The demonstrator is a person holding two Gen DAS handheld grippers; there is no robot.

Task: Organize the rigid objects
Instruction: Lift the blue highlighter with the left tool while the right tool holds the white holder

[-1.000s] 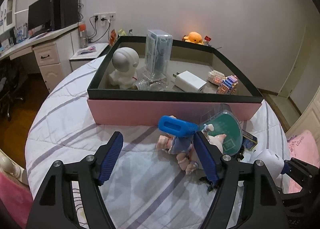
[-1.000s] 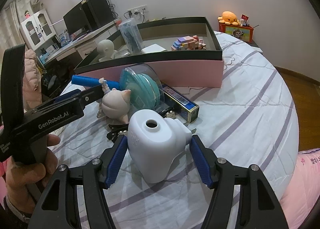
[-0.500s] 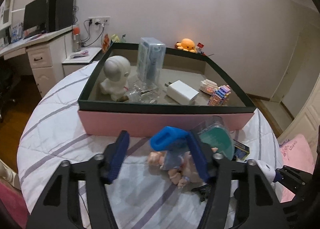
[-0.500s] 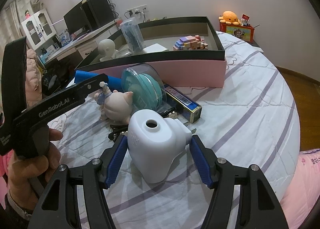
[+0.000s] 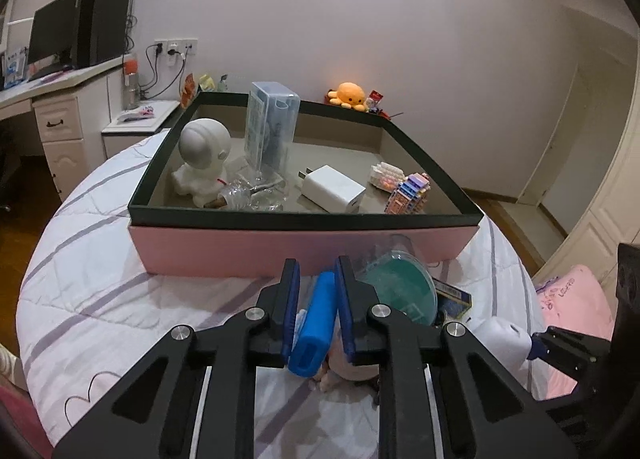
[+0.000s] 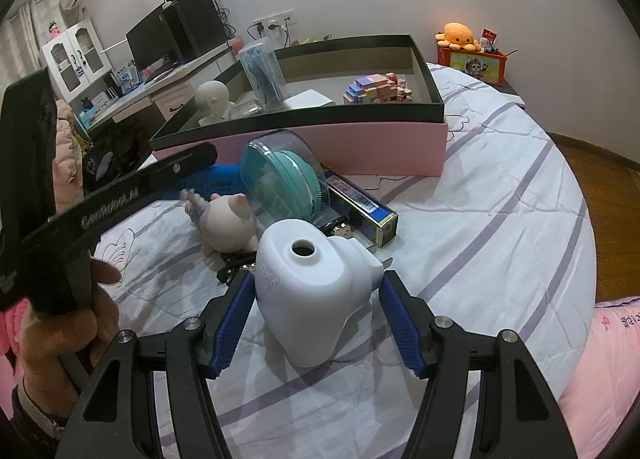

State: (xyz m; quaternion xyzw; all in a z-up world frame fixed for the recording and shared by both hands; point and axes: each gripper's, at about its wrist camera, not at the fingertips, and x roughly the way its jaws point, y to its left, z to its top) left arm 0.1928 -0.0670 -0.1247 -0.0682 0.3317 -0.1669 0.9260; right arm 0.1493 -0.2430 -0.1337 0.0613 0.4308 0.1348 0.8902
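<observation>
- Our left gripper (image 5: 316, 299) points toward 12 o'clock, level, pinching the blue bar (image 5: 314, 329).
- Our right gripper (image 6: 316, 317) sits low, fingers spread around the white plug (image 6: 310, 287), not squeezing.

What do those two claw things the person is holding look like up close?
Each is a matte black plastic frame splitting into two angular arms with cut-out holes and silver screw heads. The left gripper and right gripper both end in ribbed blue pads. White lettering runs along the left one's side, blurred in the right wrist view. No cables show. A bare hand grips it.
</observation>
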